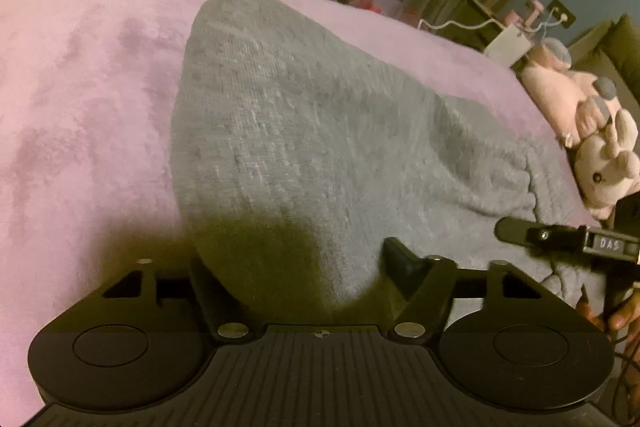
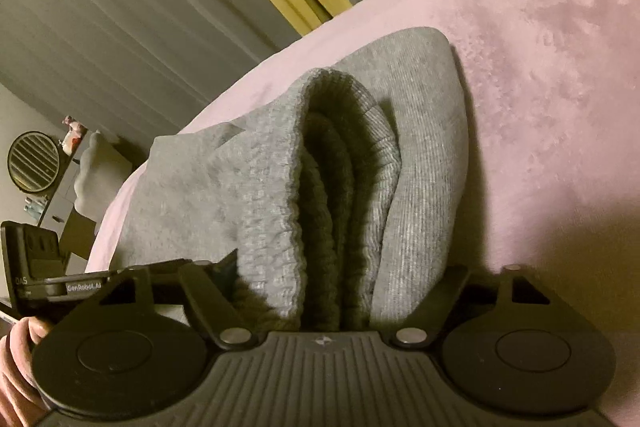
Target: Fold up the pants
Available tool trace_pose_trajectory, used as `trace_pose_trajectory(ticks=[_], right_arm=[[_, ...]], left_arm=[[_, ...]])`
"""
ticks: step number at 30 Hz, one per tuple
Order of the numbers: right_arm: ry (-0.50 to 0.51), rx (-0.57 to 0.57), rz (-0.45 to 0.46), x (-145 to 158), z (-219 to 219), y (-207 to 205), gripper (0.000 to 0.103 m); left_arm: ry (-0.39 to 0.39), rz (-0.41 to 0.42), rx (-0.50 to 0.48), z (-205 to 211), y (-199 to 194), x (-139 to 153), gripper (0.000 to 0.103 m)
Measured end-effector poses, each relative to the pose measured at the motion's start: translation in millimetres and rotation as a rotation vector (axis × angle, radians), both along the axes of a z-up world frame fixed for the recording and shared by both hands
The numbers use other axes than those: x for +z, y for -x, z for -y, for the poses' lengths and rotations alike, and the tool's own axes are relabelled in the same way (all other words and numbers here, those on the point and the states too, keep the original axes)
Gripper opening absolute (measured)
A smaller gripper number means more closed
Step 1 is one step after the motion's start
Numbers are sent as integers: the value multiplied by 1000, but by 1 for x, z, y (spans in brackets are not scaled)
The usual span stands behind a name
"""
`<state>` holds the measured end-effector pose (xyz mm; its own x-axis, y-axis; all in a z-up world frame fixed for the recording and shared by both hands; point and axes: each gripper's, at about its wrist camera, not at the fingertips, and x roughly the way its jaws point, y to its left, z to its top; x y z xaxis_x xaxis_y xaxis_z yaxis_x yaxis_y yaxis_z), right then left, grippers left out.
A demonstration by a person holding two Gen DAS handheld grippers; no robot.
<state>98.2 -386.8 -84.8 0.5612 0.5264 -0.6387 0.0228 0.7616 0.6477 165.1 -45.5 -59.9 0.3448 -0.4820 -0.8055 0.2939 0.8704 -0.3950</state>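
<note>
Both grippers tilt down over grey pants (image 1: 304,131) lying on a pink bed (image 1: 80,99). The left gripper (image 1: 296,267) stands partly open astride a fabric edge; whether it pinches is unclear. The right gripper (image 2: 324,291) stands partly open around the bunched waistband, its fingertips hidden by cloth.

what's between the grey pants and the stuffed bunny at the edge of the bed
Only a strip of the pink blanket lies between the grey pants and the stuffed bunny, seen in the left wrist view.

left gripper (image 1: 294,267) fingertips buried under grey pants (image 1: 300,131), plush toys (image 1: 600,131) cut off at frame edge
</note>
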Motion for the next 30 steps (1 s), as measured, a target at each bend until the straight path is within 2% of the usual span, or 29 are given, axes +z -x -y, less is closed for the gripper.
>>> trace_pose_trajectory(ticks=[3,4,7,11,14,20,22,23,24,26,27,28,29,30], right_arm=[[28,7,10,4,-4,0,72],[38,6,13,5,-6,0,70],[77,16,52,16,-15,2,65],[91,27,139,38,-25,6,61],[92,40,202,56,-31,3,60],[106,4,268,81,-25,-14,60],[101,-20,261,83,-19,-20,60],[111,-26,249,81,-17,-22,65],[126,-31,217,77,-16,-26,68],[179,-52,97,63,-12,-34,73],[209,-71,46,56,-12,-34,73],[242,-100,16,50,-9,-31,75],[270,-125,14,47,-6,-25,81],[271,-136,24,46,-3,-18,83]], left_arm=[[-9,27,14,2,2,1,59],[-11,39,32,2,3,3,51],[-3,59,54,2,5,11,41],[-25,95,48,7,5,21,38],[1,112,57,10,0,30,37],[45,162,101,13,-17,49,36],[33,168,115,14,-24,51,41],[9,168,130,16,-27,50,45],[-26,159,151,18,-30,47,53],[-98,114,172,19,-34,42,53],[-116,111,173,18,-32,41,57],[-127,133,170,18,-26,42,61],[-136,161,158,16,-18,45,64],[-147,178,146,16,-10,48,73]])
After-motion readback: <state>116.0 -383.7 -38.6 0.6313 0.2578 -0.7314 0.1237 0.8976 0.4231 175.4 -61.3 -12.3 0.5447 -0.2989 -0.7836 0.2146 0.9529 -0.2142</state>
